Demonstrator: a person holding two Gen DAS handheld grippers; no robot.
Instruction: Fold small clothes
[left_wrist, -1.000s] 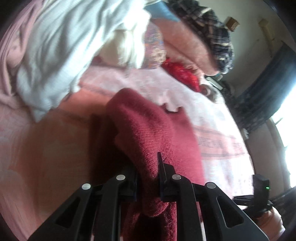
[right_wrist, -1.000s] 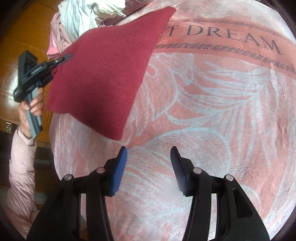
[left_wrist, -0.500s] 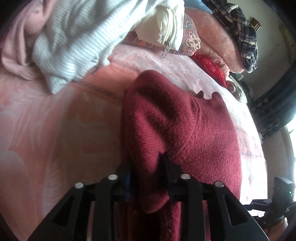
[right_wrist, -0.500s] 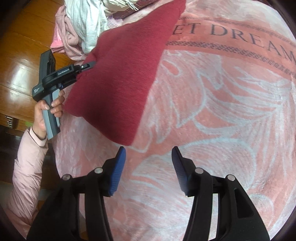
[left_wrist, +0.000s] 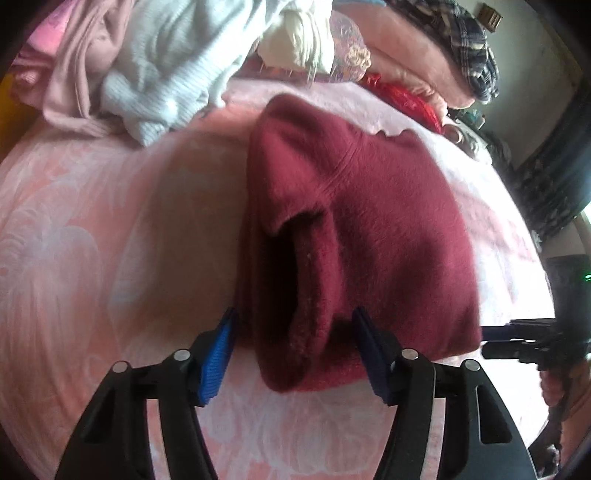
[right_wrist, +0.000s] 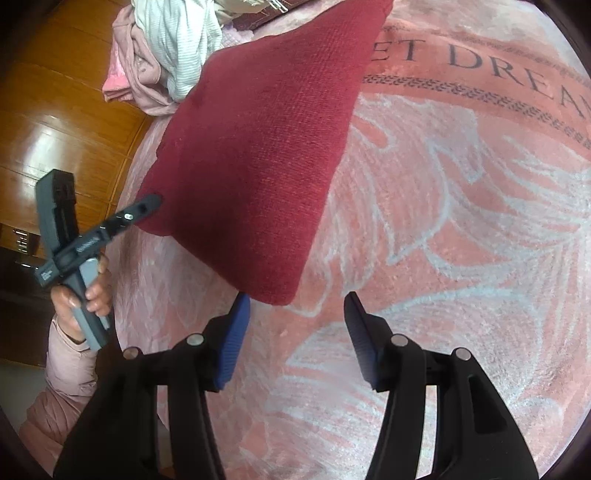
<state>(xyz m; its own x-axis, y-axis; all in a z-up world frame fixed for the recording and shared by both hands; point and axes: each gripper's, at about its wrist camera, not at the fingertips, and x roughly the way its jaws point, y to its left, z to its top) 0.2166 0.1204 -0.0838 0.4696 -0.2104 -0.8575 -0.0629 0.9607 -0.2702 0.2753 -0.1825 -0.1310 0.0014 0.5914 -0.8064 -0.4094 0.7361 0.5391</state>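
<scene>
We have just let go: left gripper (left_wrist: 295, 347) jaws now spread, maroon knit garment (left_wrist: 362, 229) lying folded on the pink blanket (right_wrist: 461, 240). Right gripper (right_wrist: 297, 325) unclenched, empty, near its corner. Fold likely done.

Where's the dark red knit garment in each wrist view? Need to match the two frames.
Left wrist: the dark red knit garment fills the centre, its near folded edge between the open fingers of the left gripper.
Right wrist: the garment lies upper left of centre, its near corner just ahead of the open right gripper.
Shared landmark: the pale blue ribbed top in the pile behind the garment.
</scene>
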